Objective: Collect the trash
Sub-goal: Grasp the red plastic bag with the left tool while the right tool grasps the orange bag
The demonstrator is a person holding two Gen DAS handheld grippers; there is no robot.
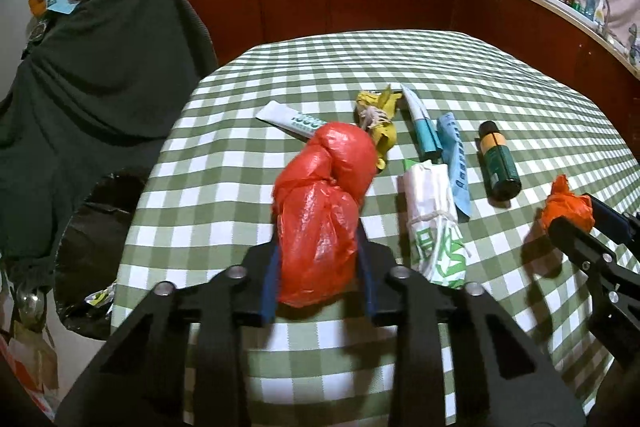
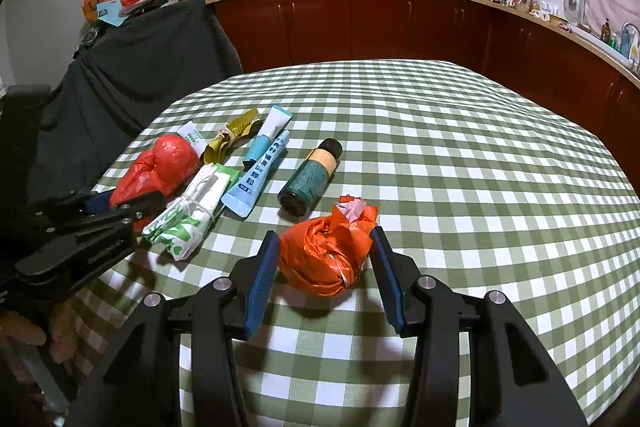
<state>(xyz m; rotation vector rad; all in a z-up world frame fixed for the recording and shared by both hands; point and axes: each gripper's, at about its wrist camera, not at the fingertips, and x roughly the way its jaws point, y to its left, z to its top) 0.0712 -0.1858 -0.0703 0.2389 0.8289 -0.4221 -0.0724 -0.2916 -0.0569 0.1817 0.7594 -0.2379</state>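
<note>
My left tool [image 1: 320, 279] sits nearest the lens, its blue pads closed on the near end of the red bag [image 1: 324, 211]. The bag's long axis runs straight away from me along the fingers, its far end lying over a white tube [image 1: 288, 118] on the checked worktop [image 1: 400, 59]. In the right wrist view, my right tool [image 2: 326, 267] straddles the orange bag [image 2: 328, 255]; the left pad touches it, but I see a sliver of gap at the right pad, so I read these jaws as open around it, not yet gripping. The orange bundle sits squat, with no clear long axis. A black-lined bin [image 1: 100, 223] stands below the worktop's left edge, on the left tool's side. I judge the red bag goes first: lift, then swing left and down to the bin.
</note>
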